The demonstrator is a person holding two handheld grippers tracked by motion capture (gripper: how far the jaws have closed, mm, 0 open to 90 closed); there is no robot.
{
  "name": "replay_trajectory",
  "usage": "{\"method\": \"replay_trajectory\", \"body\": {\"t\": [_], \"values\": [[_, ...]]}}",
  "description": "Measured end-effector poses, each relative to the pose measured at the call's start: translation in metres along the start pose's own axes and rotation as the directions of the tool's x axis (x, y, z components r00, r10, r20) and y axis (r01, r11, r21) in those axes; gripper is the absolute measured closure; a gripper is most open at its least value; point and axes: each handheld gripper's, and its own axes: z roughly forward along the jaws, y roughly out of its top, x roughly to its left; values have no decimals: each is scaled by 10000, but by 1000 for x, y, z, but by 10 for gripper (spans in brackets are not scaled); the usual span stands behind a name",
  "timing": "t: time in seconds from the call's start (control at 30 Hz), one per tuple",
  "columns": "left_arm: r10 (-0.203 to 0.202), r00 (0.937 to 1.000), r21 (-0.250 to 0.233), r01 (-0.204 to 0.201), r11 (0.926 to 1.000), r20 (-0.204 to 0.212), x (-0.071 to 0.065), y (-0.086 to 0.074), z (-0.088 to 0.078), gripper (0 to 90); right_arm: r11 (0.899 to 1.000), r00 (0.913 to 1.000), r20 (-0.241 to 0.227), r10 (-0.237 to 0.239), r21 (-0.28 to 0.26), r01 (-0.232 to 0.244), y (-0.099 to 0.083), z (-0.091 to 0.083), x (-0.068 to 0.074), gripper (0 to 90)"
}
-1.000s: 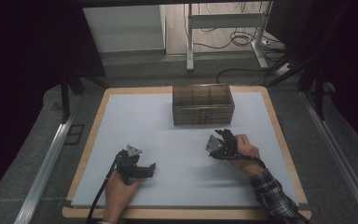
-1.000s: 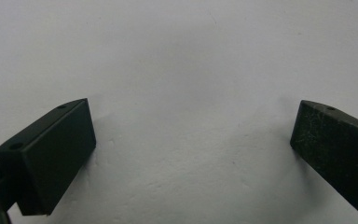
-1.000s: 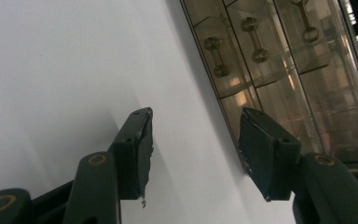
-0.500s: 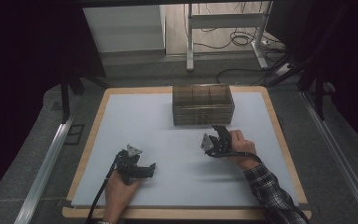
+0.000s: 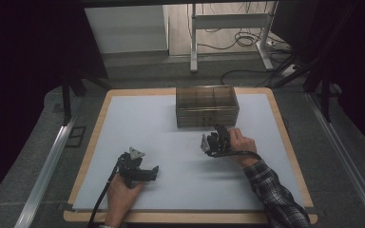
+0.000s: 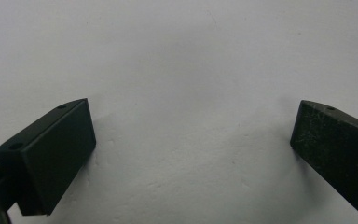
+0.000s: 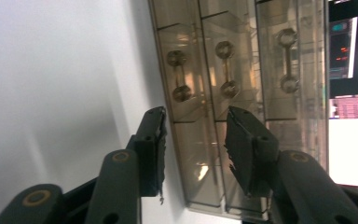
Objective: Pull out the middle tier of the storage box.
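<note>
Drawers in the brown box (image 5: 207,105) are sitting at upper middle. We are bringing our right gripper (image 5: 212,141) just below it, jaws closing in with nothing between them, maybe near a handle (image 7: 178,75). Our left gripper (image 5: 145,172) is resting lower left, jaws wide apart.

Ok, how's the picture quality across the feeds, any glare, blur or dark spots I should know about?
High view: mat evenly lit, surroundings dark. Left gripper view: soft focus, faint shadows beside the left hand-held gripper. Right gripper view: warm reflections on the translucent drawer box, bright screens blown out, right hand-held gripper sharp.
</note>
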Motion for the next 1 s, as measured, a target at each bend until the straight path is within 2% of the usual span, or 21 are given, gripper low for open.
{"method": "replay_trajectory", "body": {"t": [0.3,0.5,0.63,0.67,0.7,0.8,0.87,1.0], "values": [[6,10000,2,-6,10000,1,0,0,0,0,9991,9976,572,-395,174,386,5,9,-1,641],[5,10000,1,-5,10000,0,0,0,0,0,9971,9918,1071,-693,398,654,6,16,1,674],[2,10000,0,-2,10000,0,0,0,0,0,9970,9900,1192,-749,288,720,7,21,0,694],[1,10000,1,-1,10000,1,0,0,0,0,9973,9946,762,-711,213,697,7,23,-2,701],[1,10000,1,-1,10000,1,0,0,0,0,9961,9878,1315,-828,413,780,8,23,0,706],[2,10000,3,-2,10000,1,0,0,0,0,9962,9861,1430,-841,359,797,9,26,0,723],[5,10000,3,-5,10000,1,0,0,0,0,9943,9831,1519,-1021,450,963,10,27,0,740],[2,10000,2,-2,10000,1,0,0,0,0,9941,9825,1535,-1052,407,1001,10,32,0,756]]}}
